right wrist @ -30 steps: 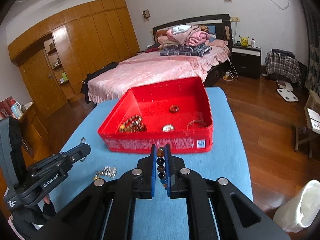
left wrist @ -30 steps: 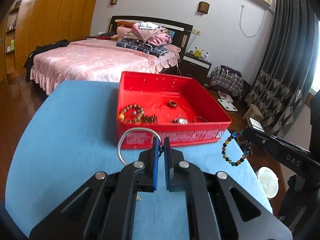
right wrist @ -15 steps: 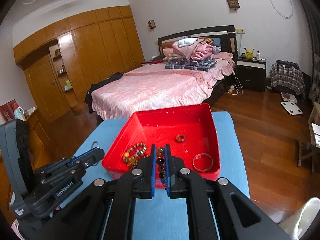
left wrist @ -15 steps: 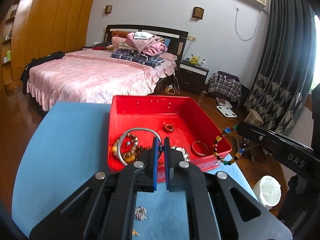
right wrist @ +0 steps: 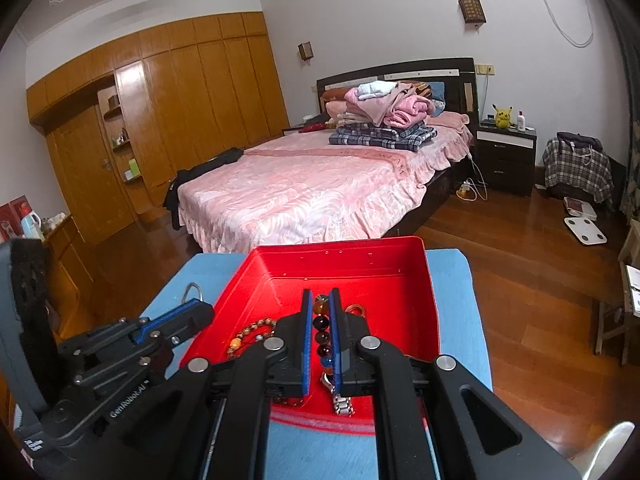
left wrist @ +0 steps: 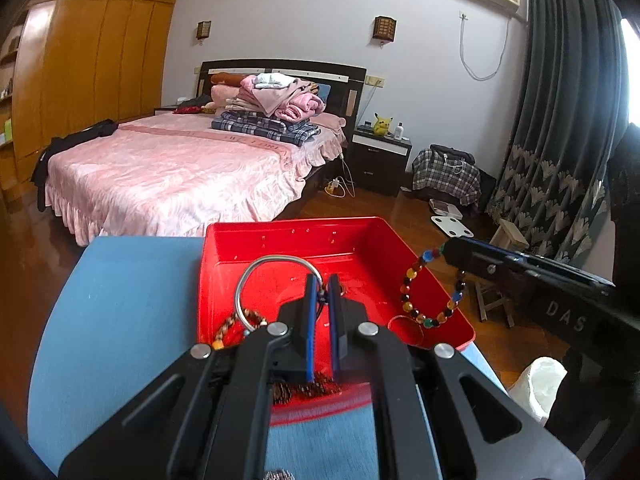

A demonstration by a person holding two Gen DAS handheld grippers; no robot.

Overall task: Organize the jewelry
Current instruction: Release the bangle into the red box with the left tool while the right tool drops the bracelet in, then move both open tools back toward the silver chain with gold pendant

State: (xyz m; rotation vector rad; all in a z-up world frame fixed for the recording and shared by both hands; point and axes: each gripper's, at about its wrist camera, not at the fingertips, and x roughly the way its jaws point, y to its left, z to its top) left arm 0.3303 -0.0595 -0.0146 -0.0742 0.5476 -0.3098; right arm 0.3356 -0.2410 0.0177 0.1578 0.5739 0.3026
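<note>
if either grip lets go carelessly, the piece could catch on the blue pads or strike the tray's rim and bounce onto the blue tablecloth (left wrist: 120, 320). the left gripper (left wrist: 322, 300) is clenched on a silver bangle (left wrist: 276, 276), pinching it at 1 small spot, so the hoop stands free to the left and could swing or twist out. the right gripper (right wrist: 320, 312) is clamped on a multicoloured beaded bracelet (right wrist: 321, 326); seen from the left wrist view its loop (left wrist: 430, 292) dangles loose over the tray's right side and might snag the wall. both pieces hang above the red tray (left wrist: 440, 292), neither resting in it. inside already lie a brown beaded bracelet (right wrist: 252, 332), a thin bangle (left wrist: 404, 328) and a metal link band (right wrist: 340, 402) near the front wall. the beads look glossy: amber, dark, blue, green.
</note>
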